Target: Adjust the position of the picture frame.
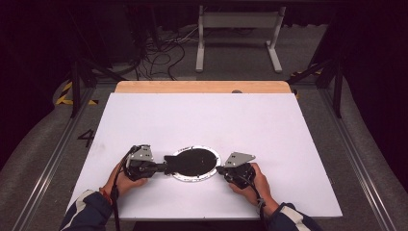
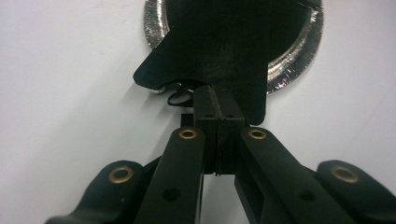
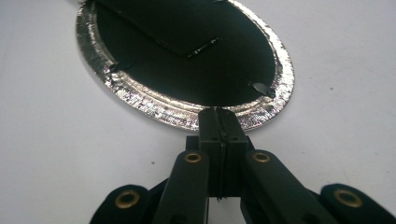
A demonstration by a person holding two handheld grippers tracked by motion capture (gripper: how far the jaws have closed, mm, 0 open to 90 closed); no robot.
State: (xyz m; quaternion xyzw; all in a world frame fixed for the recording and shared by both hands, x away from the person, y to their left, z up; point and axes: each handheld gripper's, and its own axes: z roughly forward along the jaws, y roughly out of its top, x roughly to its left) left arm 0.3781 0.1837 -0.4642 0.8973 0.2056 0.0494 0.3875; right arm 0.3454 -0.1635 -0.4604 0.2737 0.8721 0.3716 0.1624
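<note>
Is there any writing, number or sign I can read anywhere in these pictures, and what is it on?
"4": a dark figure marked on the grey floor left of the white table.
Yellow-and-black hazard stripes on the floor farther back: a sign, no words.
Nothing legible on the tongs or the silver-rimmed plate.

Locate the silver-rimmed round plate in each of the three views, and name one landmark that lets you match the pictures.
High view: the plate lies low and central on the white table, between the two hand-held grippers.
Left gripper view: its rim curves across the top, partly under the black sheet.
Right gripper view: the plate fills the upper centre, rim at the shut jaws.
Shared landmark: the shiny crinkled silver rim.
</note>
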